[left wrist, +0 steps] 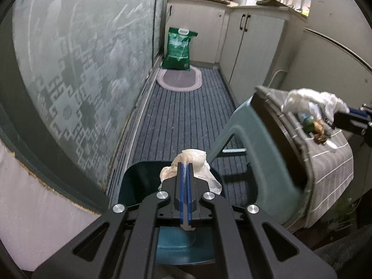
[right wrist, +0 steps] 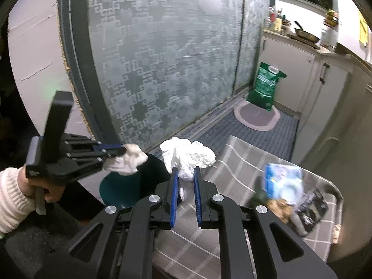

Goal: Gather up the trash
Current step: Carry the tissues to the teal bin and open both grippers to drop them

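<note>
In the left wrist view my left gripper (left wrist: 185,166) is shut on a crumpled beige tissue (left wrist: 195,160), right above the open mouth of a dark teal bin (left wrist: 137,183). The right wrist view shows that left gripper (right wrist: 122,150) and its tissue (right wrist: 126,161) over the bin (right wrist: 121,191). My right gripper (right wrist: 186,174) is shut on a crumpled white wad (right wrist: 188,154), held above the grey checked cloth (right wrist: 234,162). From the left wrist view the right gripper (left wrist: 347,112) and white wad (left wrist: 304,100) hang over the same cloth.
On the cloth lie a blue-white packet (right wrist: 283,181), a black wrapper (right wrist: 311,207) and brown scraps (right wrist: 279,207). A teal plastic seat (left wrist: 255,148) stands beside the bin. A green sack (left wrist: 179,46), oval mat (left wrist: 179,79), cabinets (left wrist: 253,46) and a patterned glass door (right wrist: 162,65) border the floor.
</note>
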`<state>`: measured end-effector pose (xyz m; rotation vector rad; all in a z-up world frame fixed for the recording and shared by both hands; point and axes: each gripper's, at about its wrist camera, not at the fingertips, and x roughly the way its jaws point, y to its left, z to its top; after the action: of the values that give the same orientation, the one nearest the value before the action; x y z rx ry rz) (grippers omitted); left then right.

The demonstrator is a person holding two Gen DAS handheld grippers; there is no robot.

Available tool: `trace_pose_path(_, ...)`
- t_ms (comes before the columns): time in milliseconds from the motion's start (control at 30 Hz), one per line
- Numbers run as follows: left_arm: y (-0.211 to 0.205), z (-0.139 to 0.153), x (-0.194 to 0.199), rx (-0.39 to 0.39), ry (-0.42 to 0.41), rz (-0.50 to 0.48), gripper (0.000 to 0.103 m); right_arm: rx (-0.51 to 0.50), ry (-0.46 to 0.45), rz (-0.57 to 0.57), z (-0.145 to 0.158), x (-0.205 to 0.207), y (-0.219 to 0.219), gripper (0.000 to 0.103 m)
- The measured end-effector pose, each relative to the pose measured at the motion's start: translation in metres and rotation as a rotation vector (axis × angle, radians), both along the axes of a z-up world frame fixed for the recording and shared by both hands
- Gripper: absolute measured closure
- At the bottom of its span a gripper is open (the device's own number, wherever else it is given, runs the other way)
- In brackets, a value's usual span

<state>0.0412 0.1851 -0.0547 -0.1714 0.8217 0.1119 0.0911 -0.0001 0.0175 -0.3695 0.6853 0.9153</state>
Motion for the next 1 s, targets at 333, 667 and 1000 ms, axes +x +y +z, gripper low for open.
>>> trace_pose_path(333, 0.034, -0.047, -0.009, -0.06, 0.122, 0.02, 0.1, -0.072, 0.083, 0.05, -0.033, -0.001, 0.056, 0.09)
trace_pose_path(667, 0.051, -0.08, -0.015, -0.072, 0.21, 0.016, 0.1, -0.129, 0.135, 0.076, -0.059, -0.002, 0.096, 0.09)
trace_pose_path(1000, 0.052, -0.087, -0.018, -0.061, 0.224, 0.001, 0.089, -0.189, 0.193, 0.071, -0.086, -0.001, 0.124, 0.09)
